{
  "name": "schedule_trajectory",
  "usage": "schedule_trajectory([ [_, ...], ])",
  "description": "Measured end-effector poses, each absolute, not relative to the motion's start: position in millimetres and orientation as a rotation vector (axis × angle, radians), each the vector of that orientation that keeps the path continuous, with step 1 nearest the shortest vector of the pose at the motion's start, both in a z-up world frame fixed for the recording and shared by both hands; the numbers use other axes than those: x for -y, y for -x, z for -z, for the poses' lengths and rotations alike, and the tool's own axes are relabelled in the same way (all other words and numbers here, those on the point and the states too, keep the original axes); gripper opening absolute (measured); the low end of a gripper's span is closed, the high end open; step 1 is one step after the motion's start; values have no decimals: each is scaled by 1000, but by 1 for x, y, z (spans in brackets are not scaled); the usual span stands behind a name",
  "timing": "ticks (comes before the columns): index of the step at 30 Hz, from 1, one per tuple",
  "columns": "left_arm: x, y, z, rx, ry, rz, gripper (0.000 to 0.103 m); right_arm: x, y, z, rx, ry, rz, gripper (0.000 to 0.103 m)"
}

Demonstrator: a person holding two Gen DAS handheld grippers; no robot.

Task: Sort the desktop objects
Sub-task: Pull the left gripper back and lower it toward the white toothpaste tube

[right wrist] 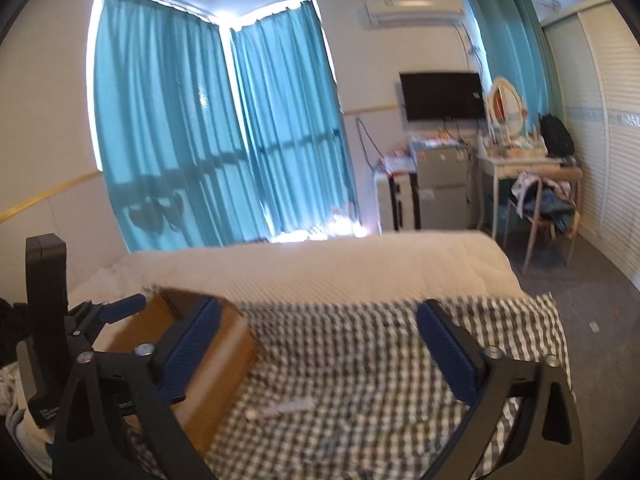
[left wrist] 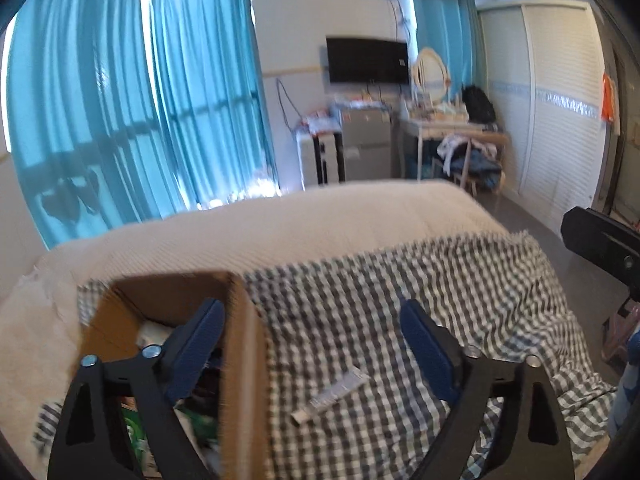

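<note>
With both my left fingers (left wrist: 312, 344) and right fingers (right wrist: 318, 344) spread apart and empty, I'm between picks: what looks like a small tube (left wrist: 334, 394) lies on the checked cloth (left wrist: 440, 280) beside the cardboard box (left wrist: 240, 360), awaiting a downward reach.

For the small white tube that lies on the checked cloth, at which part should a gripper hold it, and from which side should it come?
Probably from above, at the middle of the tube. It lies flat and alone on the checked cloth, right of the cardboard box, so both long sides are free. Close the fingers across its narrow width. The left gripper is open and nearest.
</note>
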State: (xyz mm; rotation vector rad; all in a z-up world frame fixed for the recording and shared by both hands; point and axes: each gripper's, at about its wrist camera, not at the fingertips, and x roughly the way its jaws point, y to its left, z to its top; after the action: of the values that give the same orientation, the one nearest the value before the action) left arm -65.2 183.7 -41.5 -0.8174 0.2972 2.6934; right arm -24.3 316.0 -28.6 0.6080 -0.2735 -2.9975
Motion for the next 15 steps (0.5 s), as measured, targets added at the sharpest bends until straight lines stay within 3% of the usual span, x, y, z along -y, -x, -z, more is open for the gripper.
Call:
schedule_trajectory([
  [6, -220, 87, 108, -391, 971, -2610, 85, -347, 50, 79, 325, -803, 2984, 79],
  [15, -228, 118, 216, -590, 1292, -2495, 85, -359, 91, 160, 428, -1062, 2863, 78],
])
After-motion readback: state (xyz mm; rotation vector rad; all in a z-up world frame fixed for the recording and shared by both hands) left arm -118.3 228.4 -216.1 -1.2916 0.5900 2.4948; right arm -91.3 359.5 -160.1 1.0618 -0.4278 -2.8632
